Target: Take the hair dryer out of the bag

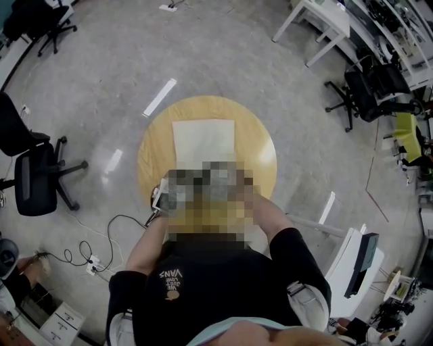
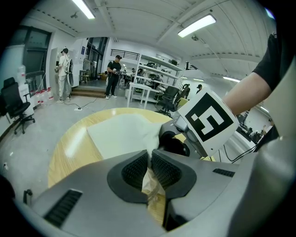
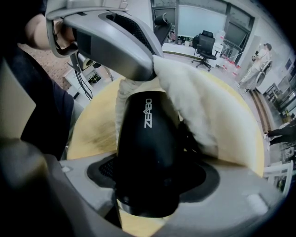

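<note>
A black hair dryer (image 3: 147, 139) stands between the jaws of my right gripper (image 3: 150, 180), which is shut on its body. Its front end reaches into the mouth of the white cloth bag (image 3: 203, 104). My left gripper (image 2: 150, 170) is shut on the bag's cream edge and holds it up; it shows in the right gripper view as the left gripper (image 3: 111, 34) above the dryer. The rest of the bag (image 2: 122, 132) lies flat on the round wooden table (image 1: 152, 145). In the head view a mosaic patch hides both grippers, apart from a corner of the left gripper (image 1: 160, 196).
Black office chairs (image 1: 37, 179) stand left of the table, and a cable (image 1: 101, 240) with a power strip lies on the floor. White desks (image 1: 318, 20) are at the far right, and a monitor stand (image 1: 362, 260) is close on the right. People stand far off by a doorway (image 2: 113, 76).
</note>
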